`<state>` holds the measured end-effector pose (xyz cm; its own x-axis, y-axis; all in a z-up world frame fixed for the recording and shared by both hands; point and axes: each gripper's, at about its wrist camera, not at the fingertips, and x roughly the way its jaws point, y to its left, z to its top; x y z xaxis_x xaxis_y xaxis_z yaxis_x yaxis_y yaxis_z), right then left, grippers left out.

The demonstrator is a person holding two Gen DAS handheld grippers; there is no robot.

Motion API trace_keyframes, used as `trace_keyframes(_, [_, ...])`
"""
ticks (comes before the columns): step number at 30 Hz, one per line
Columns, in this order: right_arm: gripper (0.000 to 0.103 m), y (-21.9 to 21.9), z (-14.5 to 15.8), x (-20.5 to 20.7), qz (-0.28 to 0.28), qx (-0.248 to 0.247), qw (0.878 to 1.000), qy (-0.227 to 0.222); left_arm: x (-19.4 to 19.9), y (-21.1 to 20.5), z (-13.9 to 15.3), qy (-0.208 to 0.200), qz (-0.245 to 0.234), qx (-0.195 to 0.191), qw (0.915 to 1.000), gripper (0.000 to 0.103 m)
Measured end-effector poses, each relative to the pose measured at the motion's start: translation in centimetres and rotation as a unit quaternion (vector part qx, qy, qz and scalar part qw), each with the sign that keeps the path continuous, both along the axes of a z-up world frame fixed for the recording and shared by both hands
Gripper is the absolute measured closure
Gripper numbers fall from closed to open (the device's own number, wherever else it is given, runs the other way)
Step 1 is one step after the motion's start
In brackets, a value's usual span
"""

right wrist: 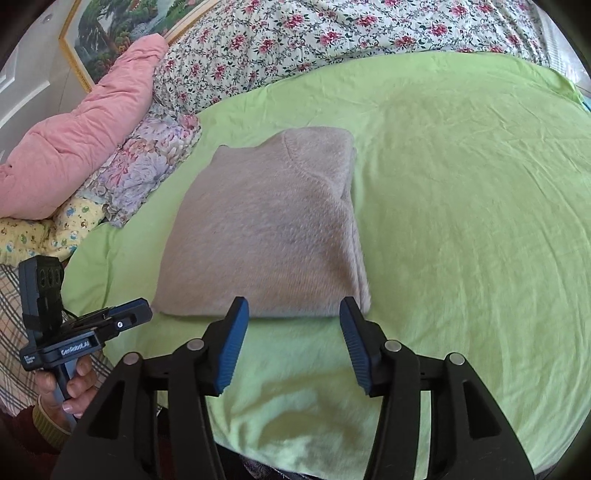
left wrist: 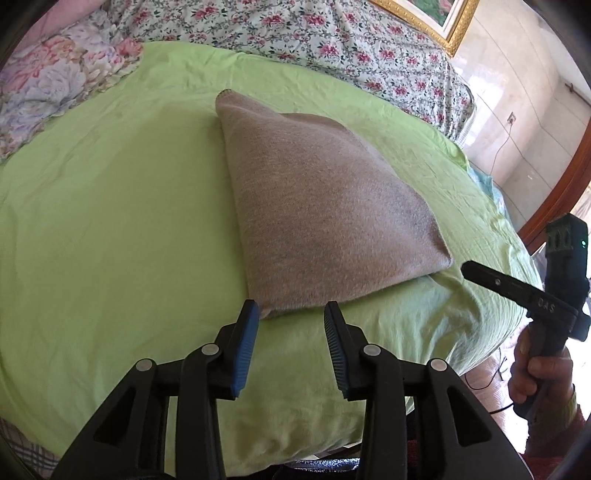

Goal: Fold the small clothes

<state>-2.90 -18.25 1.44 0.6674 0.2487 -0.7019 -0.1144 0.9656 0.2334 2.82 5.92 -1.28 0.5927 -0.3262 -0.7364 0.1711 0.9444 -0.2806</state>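
A beige knitted sweater [left wrist: 317, 206] lies folded into a compact rectangle on the light green sheet [left wrist: 110, 221]; it also shows in the right wrist view [right wrist: 266, 229]. My left gripper [left wrist: 291, 310] is open and empty, just short of the sweater's near corner. My right gripper [right wrist: 293, 306] is open and empty at the sweater's near edge. The right gripper shows at the right of the left wrist view [left wrist: 469, 269], and the left gripper at the lower left of the right wrist view [right wrist: 144, 310]; each is held in a hand.
A floral quilt [right wrist: 314, 40] lies along the far side of the bed. A pink padded blanket [right wrist: 81, 140] and floral pillows [right wrist: 151, 166] are at the left. A gold-framed picture [left wrist: 443, 18] hangs behind. The wooden bed frame [left wrist: 554, 199] is at the right.
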Motion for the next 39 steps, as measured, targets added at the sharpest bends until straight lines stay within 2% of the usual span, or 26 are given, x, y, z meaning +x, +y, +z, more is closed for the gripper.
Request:
trace_keyframes(2, [0.049,0.3,-0.1,-0.7,0.002,-0.008,1.000,-0.004,-0.6,0.1,0.1,-0.007,0.003,0.010,0.9999,0.056])
trace_keyframes(5, [0.042,0.8,-0.3,-2.0,0.005,-0.020,1.000,-0.011,-1.5,0.1,0.0,-0.013,0.009,0.020,0.9997,0.051])
trace_keyframes(12, [0.035,2.0,-1.1,-3.6,0.013,-0.024,1.000,-0.001,-3.4,0.0,-0.3,-0.020,0.005,0.044,0.9988,0.042])
trace_keyframes(14, [0.033,2.3,-1.3,-4.1,0.017,-0.030,0.999,0.003,-4.1,0.0,-0.4,-0.019,0.004,0.044,0.9988,0.031])
trace_keyframes(20, [0.023,3.4,-1.8,-5.8,0.019,-0.046,0.999,0.002,-5.3,0.2,-0.5,-0.024,0.010,0.052,0.9983,0.025])
trace_keyframes(34, [0.015,5.0,-0.6,-5.8,0.037,-0.102,0.993,-0.046,-4.8,0.2,1.4,-0.079,0.025,0.110,0.9905,0.020])
trace_keyframes(39, [0.012,5.5,0.2,-4.9,0.046,-0.108,0.991,-0.064,-3.8,-0.3,1.8,-0.079,0.025,0.122,0.9890,0.016])
